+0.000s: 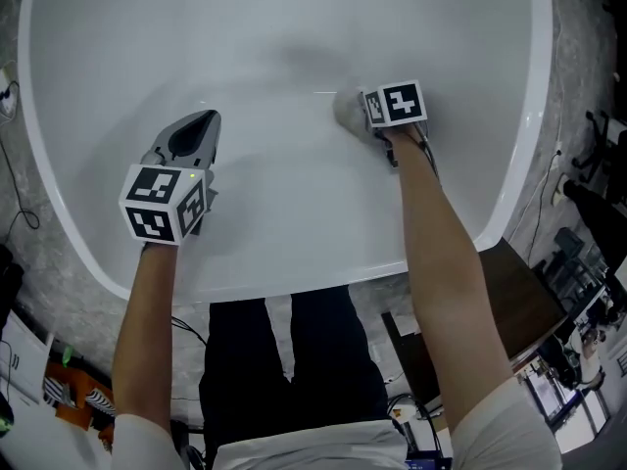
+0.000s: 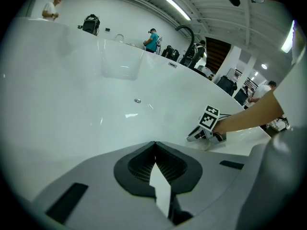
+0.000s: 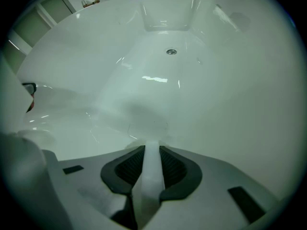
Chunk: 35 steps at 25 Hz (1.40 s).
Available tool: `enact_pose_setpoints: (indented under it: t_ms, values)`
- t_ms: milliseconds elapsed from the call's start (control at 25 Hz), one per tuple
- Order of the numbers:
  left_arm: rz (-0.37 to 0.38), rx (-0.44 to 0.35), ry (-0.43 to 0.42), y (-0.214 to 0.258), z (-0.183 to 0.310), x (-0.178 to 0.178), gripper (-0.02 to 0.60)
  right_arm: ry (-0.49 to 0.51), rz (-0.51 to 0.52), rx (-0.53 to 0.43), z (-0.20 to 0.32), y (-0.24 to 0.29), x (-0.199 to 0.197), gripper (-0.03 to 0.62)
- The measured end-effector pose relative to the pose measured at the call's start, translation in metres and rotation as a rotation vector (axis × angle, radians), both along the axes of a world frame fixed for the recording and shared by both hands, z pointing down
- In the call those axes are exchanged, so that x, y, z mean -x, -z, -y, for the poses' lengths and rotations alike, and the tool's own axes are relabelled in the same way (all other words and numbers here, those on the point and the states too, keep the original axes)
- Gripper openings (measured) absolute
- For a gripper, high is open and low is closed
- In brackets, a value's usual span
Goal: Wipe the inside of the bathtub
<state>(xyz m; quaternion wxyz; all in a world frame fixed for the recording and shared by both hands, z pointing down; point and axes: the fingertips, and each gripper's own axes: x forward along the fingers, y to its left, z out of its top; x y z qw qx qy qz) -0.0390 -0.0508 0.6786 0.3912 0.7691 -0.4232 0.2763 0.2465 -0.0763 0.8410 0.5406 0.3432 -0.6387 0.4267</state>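
1. The left gripper [image 2: 155, 146] has its jaws shut tip to tip with nothing between them. It is held over the white inner surface of the bathtub [image 1: 294, 27].
2. The right gripper [image 3: 151, 145] is clamped on a pale cloth [image 3: 152, 169], which runs as a strip between the pads.
3. Just past the right fingertips, the bunched cloth meets the tub's inner surface.
4. A round metal drain [image 3: 171, 51] lies well ahead of the right fingertips.
5. The right gripper sits well off to the right of the left fingertips, a little farther into the tub.
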Motion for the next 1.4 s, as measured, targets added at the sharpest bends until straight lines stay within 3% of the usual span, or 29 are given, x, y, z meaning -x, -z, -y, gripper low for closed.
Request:
enact_pose_setpoints:
  t_ms: [600, 1120, 1400]
  values:
    - [-0.009, -0.027, 0.058, -0.001, 0.013, 0.018, 0.011, 0.039, 0.015, 0.009, 0.011, -0.039, 0.031, 0.098]
    - [-0.005, -0.018, 0.097, 0.006, 0.002, 0.043, 0.011, 0.085, 0.101, 0.019, 0.003, -0.044, 0.113, 0.098]
    - [-0.014, -0.021, 0.158, 0.014, 0.0, 0.064, 0.011, 0.126, 0.148, 0.024, 0.001, -0.045, 0.17, 0.098]
